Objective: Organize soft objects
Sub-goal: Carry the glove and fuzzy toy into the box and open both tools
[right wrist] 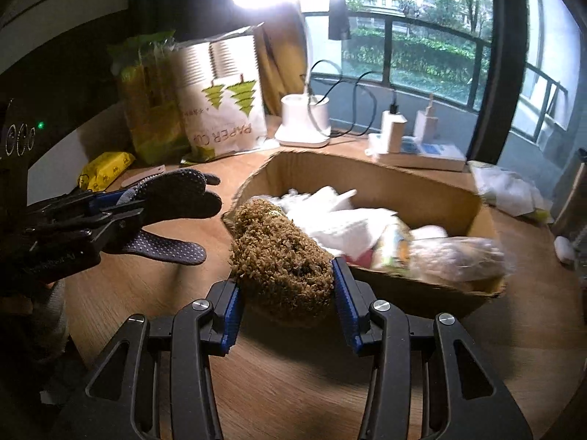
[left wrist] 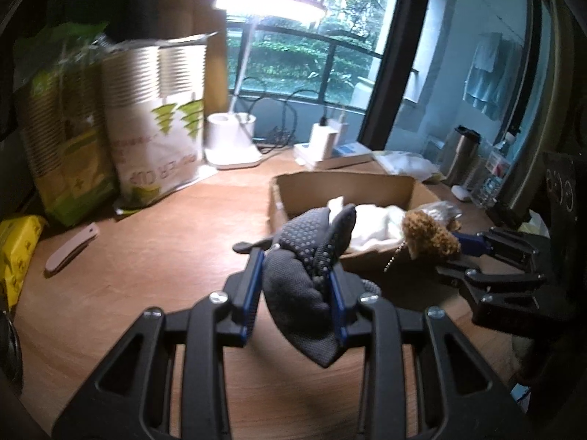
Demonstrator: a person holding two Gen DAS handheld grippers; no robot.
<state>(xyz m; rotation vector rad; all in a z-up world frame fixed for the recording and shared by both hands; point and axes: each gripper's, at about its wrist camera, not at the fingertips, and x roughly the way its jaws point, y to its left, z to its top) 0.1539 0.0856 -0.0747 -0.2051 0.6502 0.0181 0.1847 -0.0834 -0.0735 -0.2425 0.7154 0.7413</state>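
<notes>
My left gripper (left wrist: 296, 267) is shut on a dark grey dotted glove (left wrist: 308, 256) and holds it above the wooden table, just left of the cardboard box (left wrist: 345, 183). The glove also shows in the right wrist view (right wrist: 176, 198). My right gripper (right wrist: 286, 275) is shut on a brown curly plush toy (right wrist: 282, 256) with a ball chain, at the near left corner of the box (right wrist: 367, 179). The plush also shows in the left wrist view (left wrist: 429, 234). White soft items (right wrist: 345, 220) and a plastic-wrapped pack (right wrist: 451, 256) lie in the box.
Paper cup packs (left wrist: 154, 124) stand at the back left beside a lamp base (left wrist: 234, 143). A yellow pack (left wrist: 18, 249) and a pink folded tool (left wrist: 71, 244) lie left. Chargers (right wrist: 394, 130), a white bag (right wrist: 510, 187) and a steel tumbler (left wrist: 458, 154) sit behind the box.
</notes>
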